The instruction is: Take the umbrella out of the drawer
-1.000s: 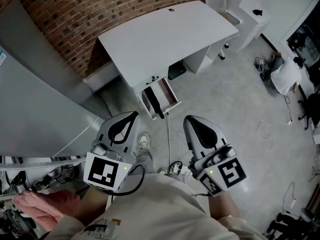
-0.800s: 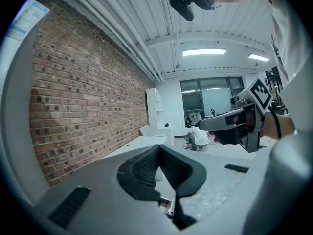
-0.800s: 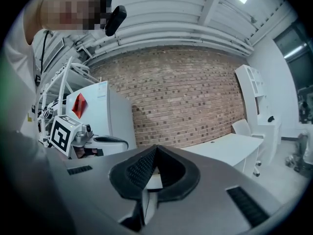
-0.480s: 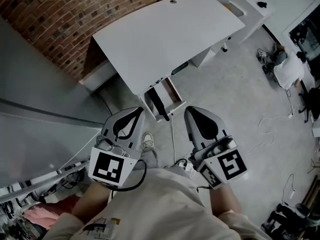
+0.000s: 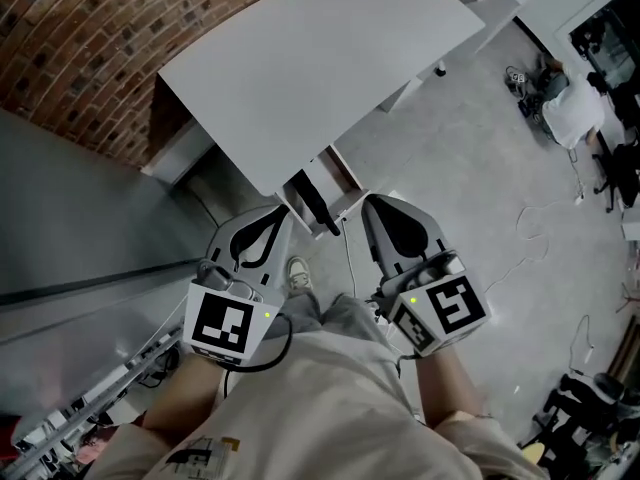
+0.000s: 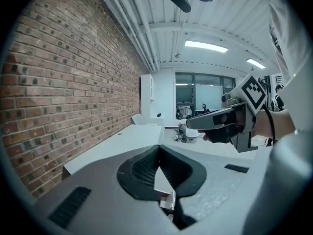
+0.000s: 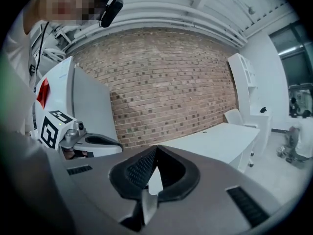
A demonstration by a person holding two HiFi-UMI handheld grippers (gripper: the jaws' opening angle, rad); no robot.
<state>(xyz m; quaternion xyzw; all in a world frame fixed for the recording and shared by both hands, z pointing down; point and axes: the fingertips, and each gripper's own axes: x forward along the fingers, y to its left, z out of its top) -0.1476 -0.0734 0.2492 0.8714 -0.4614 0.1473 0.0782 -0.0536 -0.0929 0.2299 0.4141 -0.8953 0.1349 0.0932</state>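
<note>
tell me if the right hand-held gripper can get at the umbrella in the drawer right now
Probably yes. The drawer stands open, the black umbrella lies exposed in it, and nothing sits between it and the right hand-held gripper. Its jaws are shut, so they must open first.

Grey grippers [image 5: 283, 211] [image 5: 368, 204], marker cubes [image 5: 228, 325], perhaps cream shirt [image 5: 320, 408]

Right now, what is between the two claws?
In the head view, the umbrella, poking from the open drawer, shows between the left claw and right claw.
</note>
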